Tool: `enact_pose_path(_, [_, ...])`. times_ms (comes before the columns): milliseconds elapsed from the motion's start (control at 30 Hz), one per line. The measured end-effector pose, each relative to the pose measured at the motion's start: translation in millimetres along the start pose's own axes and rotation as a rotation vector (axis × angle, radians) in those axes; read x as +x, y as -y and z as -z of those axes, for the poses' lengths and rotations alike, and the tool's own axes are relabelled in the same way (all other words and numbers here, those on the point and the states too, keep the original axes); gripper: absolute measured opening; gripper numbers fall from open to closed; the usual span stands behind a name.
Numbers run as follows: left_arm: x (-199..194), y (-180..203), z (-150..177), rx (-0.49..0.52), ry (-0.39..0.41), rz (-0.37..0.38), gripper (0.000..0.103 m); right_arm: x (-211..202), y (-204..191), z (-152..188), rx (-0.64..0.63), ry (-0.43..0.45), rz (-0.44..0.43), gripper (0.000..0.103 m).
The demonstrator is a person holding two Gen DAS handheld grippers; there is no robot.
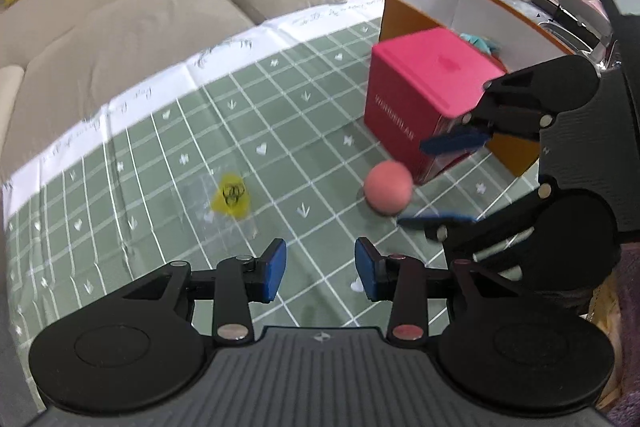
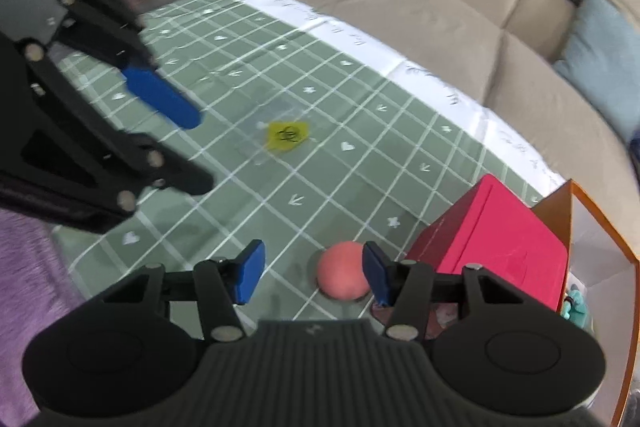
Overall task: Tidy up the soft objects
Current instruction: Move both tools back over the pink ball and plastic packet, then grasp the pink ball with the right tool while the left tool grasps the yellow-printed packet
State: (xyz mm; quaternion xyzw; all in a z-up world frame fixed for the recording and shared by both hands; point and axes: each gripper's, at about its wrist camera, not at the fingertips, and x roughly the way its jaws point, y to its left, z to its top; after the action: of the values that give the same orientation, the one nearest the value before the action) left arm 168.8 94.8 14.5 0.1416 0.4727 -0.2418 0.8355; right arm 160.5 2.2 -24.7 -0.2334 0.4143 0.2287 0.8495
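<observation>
My left gripper (image 1: pixel 320 269) is open, with nothing in it. My right gripper (image 2: pixel 314 277) is open too. The pink ball (image 1: pixel 388 189) sits on the green cloth (image 1: pixel 160 155), right by the red box (image 1: pixel 424 99), near my right gripper's tips.

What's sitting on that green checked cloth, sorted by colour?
Pink: 2, the ball and the pink box
Orange: 1, the open box
Yellow: 1, the small packet
Total: 4
</observation>
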Motion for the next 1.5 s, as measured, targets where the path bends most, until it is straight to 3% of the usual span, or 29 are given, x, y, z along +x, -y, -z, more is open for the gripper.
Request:
enact_pose_path(300, [30,-7,23,-0.02,0.001,-0.012,0.046,27,-26,26,0.074,0.085,0.285,0.053])
enact_pose_path(433, [39,-11,28,-0.058,0.029,-0.037,0.046,42,-30,31,0.065,0.098,0.344,0.053])
enact_pose_path(833, [66,-26,41,-0.144,0.019,-0.039,0.048,83,-25,39,0.101,0.012,0.337,0.053])
enact_pose_path(900, [67,-31,41,-0.161,0.027,-0.039,0.049,87,-23,40,0.113,0.003,0.325,0.047])
enact_pose_path(1100, [70,-49,31,-0.18,0.081,-0.062,0.066,74,-25,33,0.119,0.083,0.298,0.042])
enact_pose_path(1167, [73,-60,24,-0.187,0.09,-0.078,0.067,75,-25,25,0.123,0.108,0.262,0.042])
enact_pose_path(1300, [85,-86,9,-0.23,0.094,-0.088,0.082,86,-27,5,0.094,0.146,0.234,0.042])
enact_pose_path(1400, [102,-101,3,-0.306,0.058,-0.069,0.083,100,-24,-8,0.099,0.144,0.234,0.043])
enact_pose_path(1500, [116,-98,-1,-0.317,0.064,-0.045,0.086,112,-20,-12,0.093,0.142,0.231,0.043])
